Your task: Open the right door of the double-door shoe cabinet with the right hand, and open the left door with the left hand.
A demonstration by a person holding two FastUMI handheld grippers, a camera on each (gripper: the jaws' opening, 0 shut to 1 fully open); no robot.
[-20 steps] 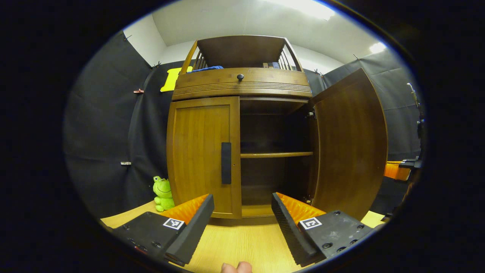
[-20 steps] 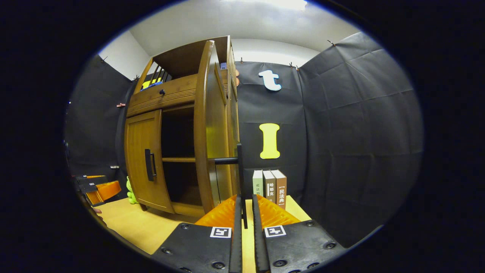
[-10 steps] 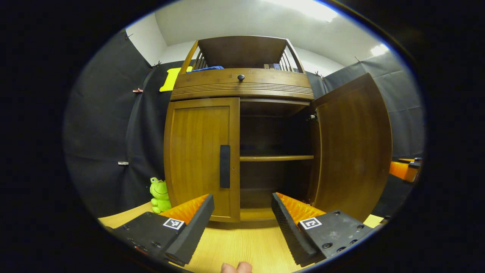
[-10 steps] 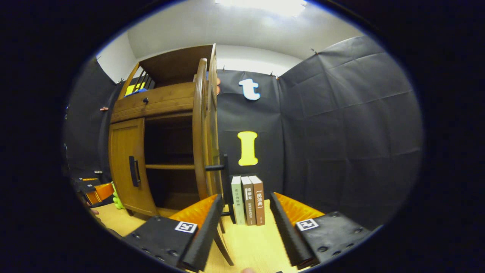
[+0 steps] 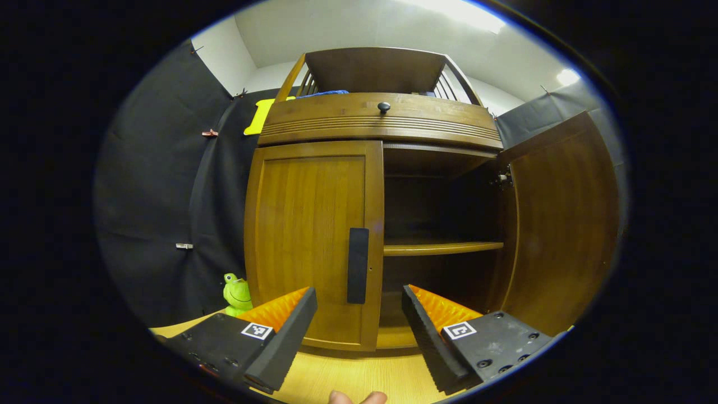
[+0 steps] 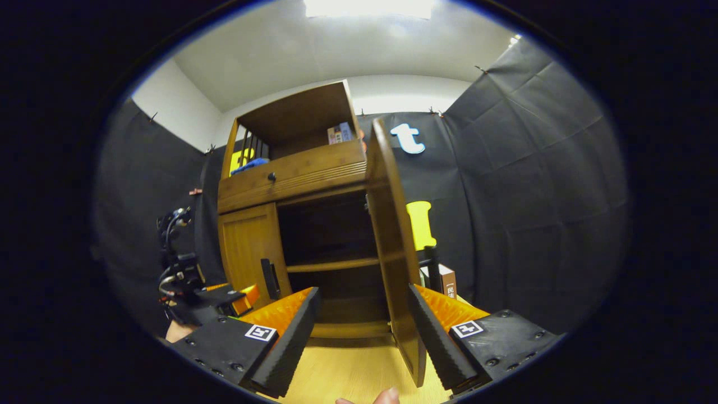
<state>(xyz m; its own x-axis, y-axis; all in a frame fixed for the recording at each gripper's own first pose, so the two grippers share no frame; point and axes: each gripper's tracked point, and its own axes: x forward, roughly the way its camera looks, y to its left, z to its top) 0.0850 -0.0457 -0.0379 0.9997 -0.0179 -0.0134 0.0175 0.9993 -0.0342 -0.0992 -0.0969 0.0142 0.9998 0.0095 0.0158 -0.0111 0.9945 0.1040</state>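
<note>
While I hold both claws off the cabinet [image 5: 376, 120], which stands on the desk [image 5: 348, 379] against the booth wall, its right door [image 5: 561, 235] is swung wide open and its left door [image 5: 314, 241] is flat closed. In the left gripper view, my left claw [image 5: 359, 331] is spread wide and grips nothing; it faces the left door's handle [image 5: 357, 265], which sits between the fingers in the picture but apart from them. A green frog toy [image 5: 236, 293] sits on the desk by the cabinet's left side. In the right gripper view, my right claw [image 6: 363, 331] is also spread wide and empty, with the open door's free edge [image 6: 392, 247] rising between its fingers, not touching either. A shelf [image 6: 331, 264] shows inside, and the left claw [image 6: 224, 297] hangs near the left door there.
</note>
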